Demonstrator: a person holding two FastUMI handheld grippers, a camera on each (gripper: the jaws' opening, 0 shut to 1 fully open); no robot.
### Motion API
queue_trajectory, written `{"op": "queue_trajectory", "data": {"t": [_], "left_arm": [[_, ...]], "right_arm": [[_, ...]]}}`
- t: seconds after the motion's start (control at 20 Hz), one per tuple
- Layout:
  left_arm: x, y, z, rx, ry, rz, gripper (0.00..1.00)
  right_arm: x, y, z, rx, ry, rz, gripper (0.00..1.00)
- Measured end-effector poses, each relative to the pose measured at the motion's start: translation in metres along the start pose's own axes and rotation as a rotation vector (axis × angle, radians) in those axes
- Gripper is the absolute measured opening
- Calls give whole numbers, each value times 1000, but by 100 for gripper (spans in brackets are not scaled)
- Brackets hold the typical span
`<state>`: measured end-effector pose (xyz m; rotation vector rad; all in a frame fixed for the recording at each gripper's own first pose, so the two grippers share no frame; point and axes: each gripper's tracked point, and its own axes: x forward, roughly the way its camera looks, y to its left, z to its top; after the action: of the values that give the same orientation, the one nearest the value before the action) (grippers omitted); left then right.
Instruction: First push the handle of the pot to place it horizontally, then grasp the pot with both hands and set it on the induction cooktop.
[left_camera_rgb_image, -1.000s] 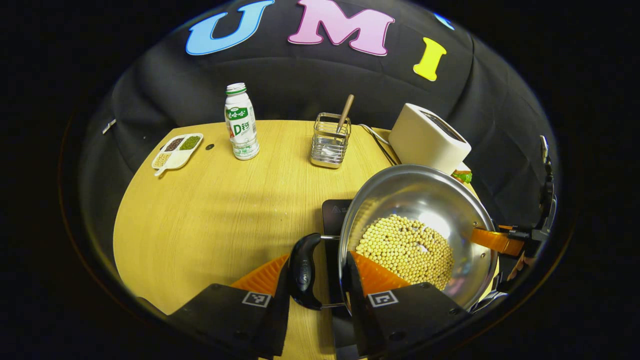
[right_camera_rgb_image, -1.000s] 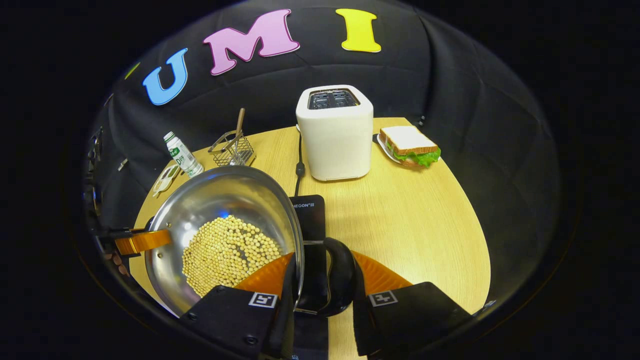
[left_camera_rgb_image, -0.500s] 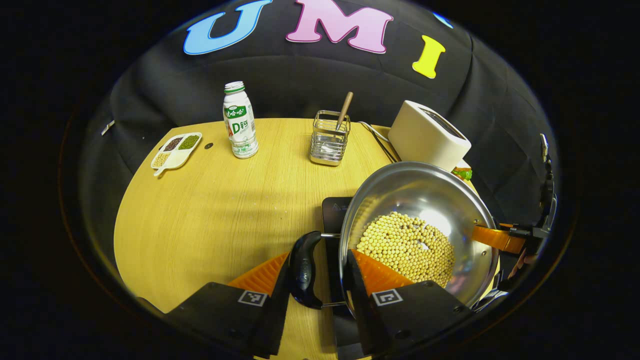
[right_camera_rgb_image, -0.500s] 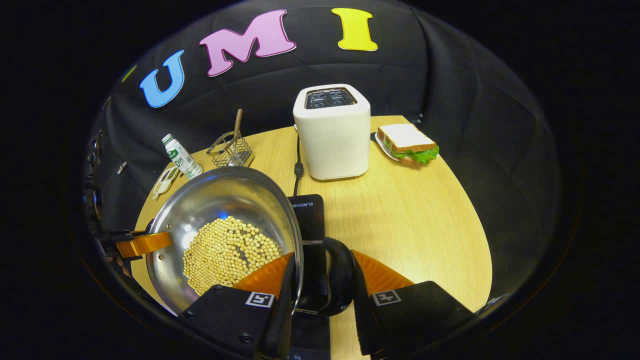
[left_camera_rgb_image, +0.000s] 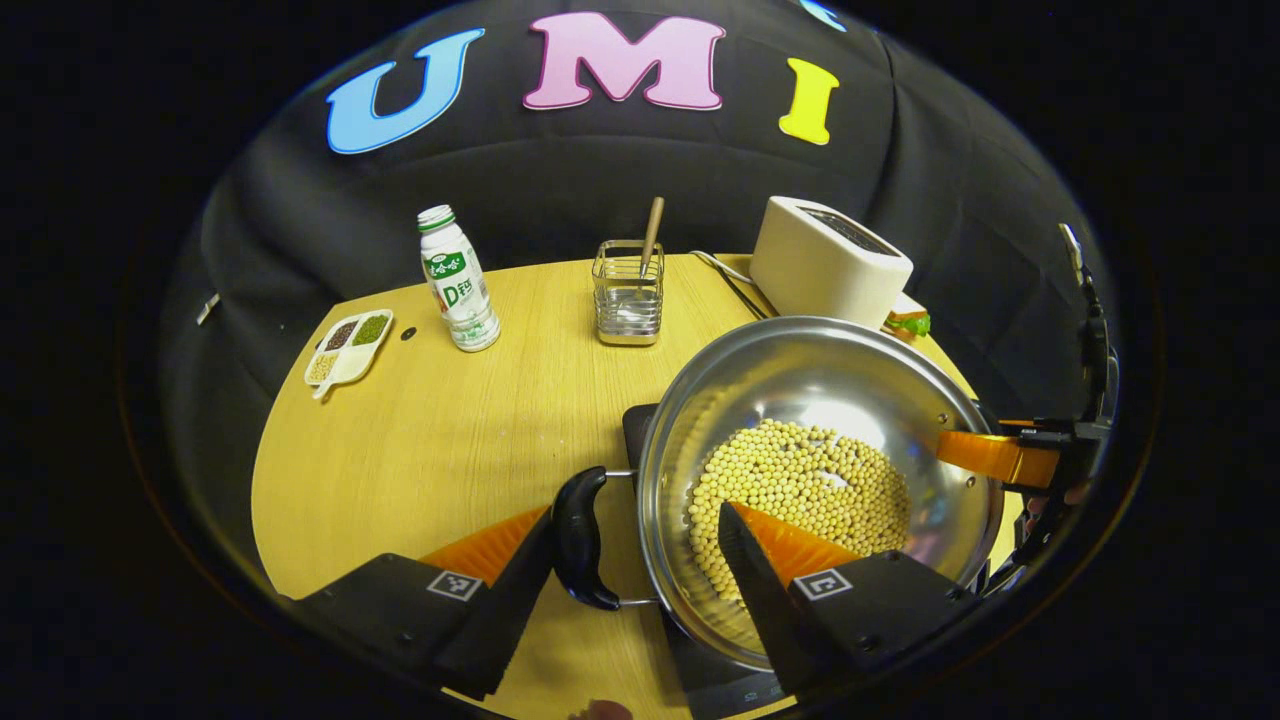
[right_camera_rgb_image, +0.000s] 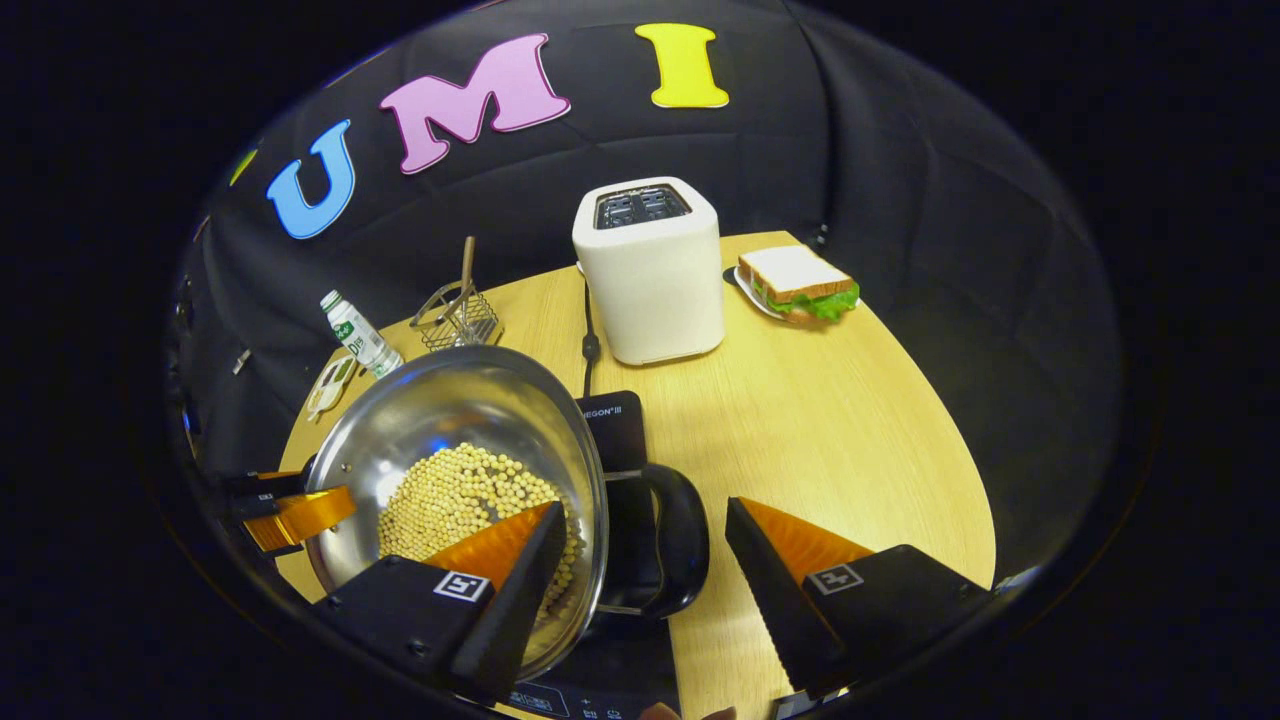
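The steel pot (left_camera_rgb_image: 800, 380), holding yellow beans (left_camera_rgb_image: 800, 480), rests on the black induction cooktop (left_camera_rgb_image: 634, 428). My left gripper (left_camera_rgb_image: 635, 515) is open; its fingers straddle the pot's black side handle (left_camera_rgb_image: 578, 540) without pressing it, one finger reaching over the rim above the beans. In the right gripper view the pot (right_camera_rgb_image: 450, 410) lies to the left on the cooktop (right_camera_rgb_image: 615, 425). My right gripper (right_camera_rgb_image: 645, 508) is open around the other black handle (right_camera_rgb_image: 682, 540). Each gripper's finger shows across the pot from the other camera.
On the round wooden table (left_camera_rgb_image: 420, 450) stand a white bottle (left_camera_rgb_image: 457, 280), a wire utensil holder (left_camera_rgb_image: 625, 295), a divided dish (left_camera_rgb_image: 347, 345) and a white toaster (right_camera_rgb_image: 650, 270) with its cord. A sandwich (right_camera_rgb_image: 800, 285) on a plate sits at the far right.
Both grippers went from shut on the pot's handles to open. The pot has dropped slightly and settled level on the cooktop.
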<state>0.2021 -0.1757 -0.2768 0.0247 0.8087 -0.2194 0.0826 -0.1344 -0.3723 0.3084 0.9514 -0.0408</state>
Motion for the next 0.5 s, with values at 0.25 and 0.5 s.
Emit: {"op": "queue_trajectory", "data": {"t": [0.25,0.5], "left_arm": [[-31,4,16,-24,-71,14,97],[-79,4,47,-43,-184,15,96]], "right_arm": [[-37,2,39,-20,-136,-29,99],[-93,18,86,-83,-297,-33,99]]}}
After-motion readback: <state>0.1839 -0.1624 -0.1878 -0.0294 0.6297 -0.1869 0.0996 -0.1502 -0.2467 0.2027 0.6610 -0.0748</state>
